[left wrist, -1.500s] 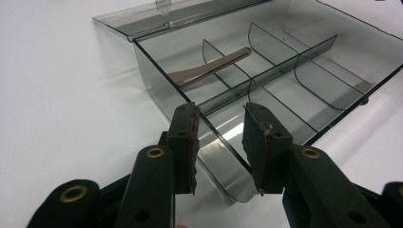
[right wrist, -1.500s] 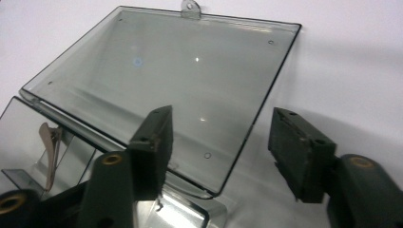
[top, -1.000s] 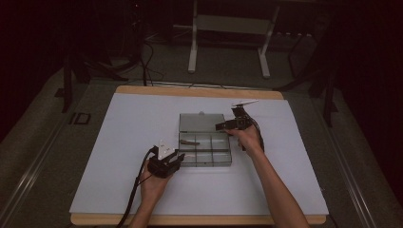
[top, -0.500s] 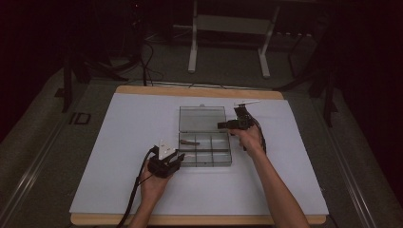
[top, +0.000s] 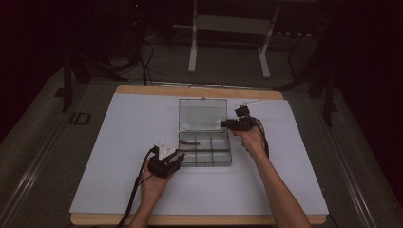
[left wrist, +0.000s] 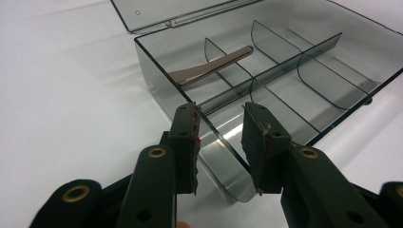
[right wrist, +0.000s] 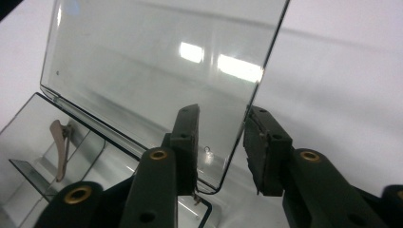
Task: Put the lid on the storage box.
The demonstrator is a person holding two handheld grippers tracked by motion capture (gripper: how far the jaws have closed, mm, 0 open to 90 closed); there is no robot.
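Note:
A clear compartment box [top: 205, 153] stands open mid-table, its lid [top: 202, 114] swung back. A brown metal clip [top: 190, 141] lies in its rear left compartment. My left gripper [top: 179, 156] is at the box's near left corner. In the left gripper view its jaws [left wrist: 221, 142] are shut on that rounded corner of the box [left wrist: 309, 71], with the clip [left wrist: 209, 69] beyond. My right gripper [top: 223, 124] is at the lid's right edge. Its jaws [right wrist: 221, 142] have just been closing around the edge of the lid [right wrist: 157, 71], but the pads do not press on it.
The box rests on a white sheet [top: 119, 142] covering a wood-edged table [top: 199, 90]. A cable [top: 135, 190] trails from the left gripper toward the near edge. Beyond the table are dark floor and a white stand [top: 192, 47].
The right gripper has shifted slightly at the lid's right edge. The left hand and the box have stayed put.

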